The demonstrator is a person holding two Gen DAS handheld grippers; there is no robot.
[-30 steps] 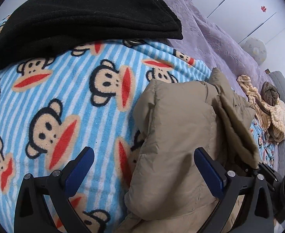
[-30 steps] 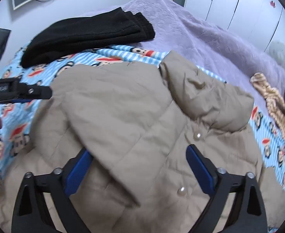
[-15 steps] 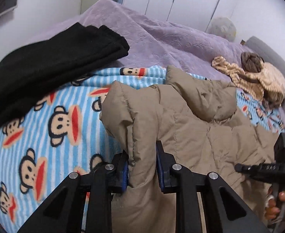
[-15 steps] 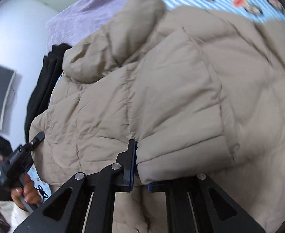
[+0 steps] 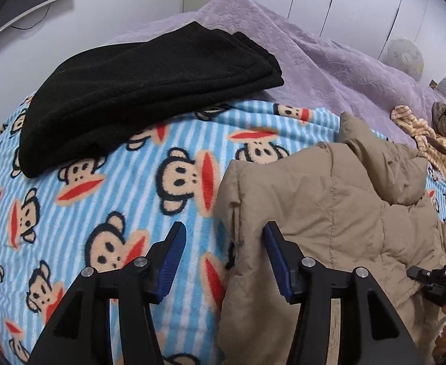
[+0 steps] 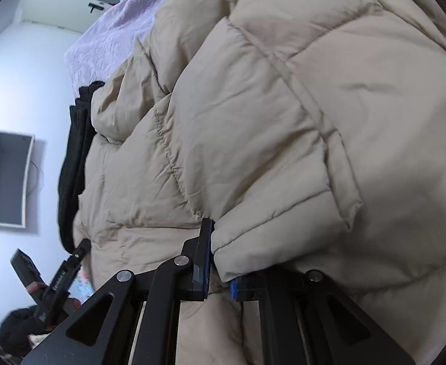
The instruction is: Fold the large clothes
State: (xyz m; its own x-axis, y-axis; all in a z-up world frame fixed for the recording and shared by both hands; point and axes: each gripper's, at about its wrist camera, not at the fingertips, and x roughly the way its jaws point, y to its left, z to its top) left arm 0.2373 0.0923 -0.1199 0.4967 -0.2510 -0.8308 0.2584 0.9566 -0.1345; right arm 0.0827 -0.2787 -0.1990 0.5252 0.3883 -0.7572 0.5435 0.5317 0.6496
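Observation:
A beige puffer jacket [image 5: 329, 206] lies on a monkey-print blanket [image 5: 125, 200]; it fills the right wrist view [image 6: 283, 121]. My left gripper [image 5: 224, 257] hangs over the jacket's left edge and its jaws are opening. That edge of the jacket sits between them, and the left pad [image 5: 171, 258] is apart from the cloth. My right gripper [image 6: 221, 273] is shut on a padded hem of the jacket, which bulges over its right finger. The right gripper's body [image 5: 435, 276] shows at the lower right of the left wrist view.
A folded black garment [image 5: 150, 91] lies at the blanket's far left, on a purple bedspread [image 5: 329, 60]. A striped beige garment [image 5: 429, 140] is bunched at the far right. White wardrobe doors [image 5: 344, 3] stand behind the bed. The left gripper's body [image 6: 61, 279] shows beside the jacket.
My left gripper closed on the jacket's fold, then let go and opened. My right gripper rolled, dropped onto the jacket and closed on its hem, where it stays.

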